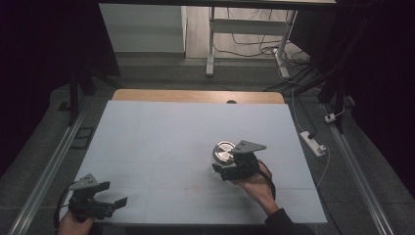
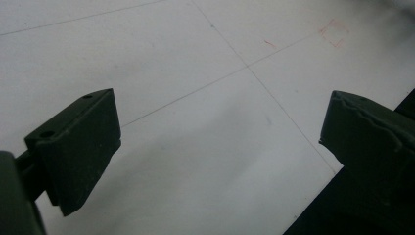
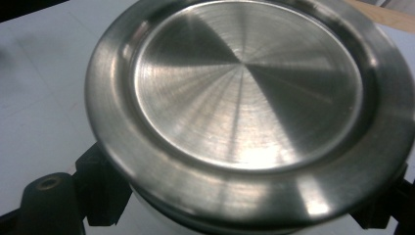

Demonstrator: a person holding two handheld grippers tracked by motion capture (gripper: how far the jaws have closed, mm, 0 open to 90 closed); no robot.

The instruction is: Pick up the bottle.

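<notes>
Silver brushed-steel lid [image 3: 247, 105], white table [image 1: 161, 142].

The white table surface [image 1: 161, 142] lies bare across its far half and centre, giving free passage there. The steel lidded container [image 1: 223, 151], clamped in the right gripper [image 1: 226, 164], blocks the right-centre area. The left gripper [image 1: 115, 203], jaws apart, occupies the near-left corner, well apart from the container.

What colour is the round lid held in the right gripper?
Shiny silver, brushed metal lid; it shows best in the right gripper view.
</notes>
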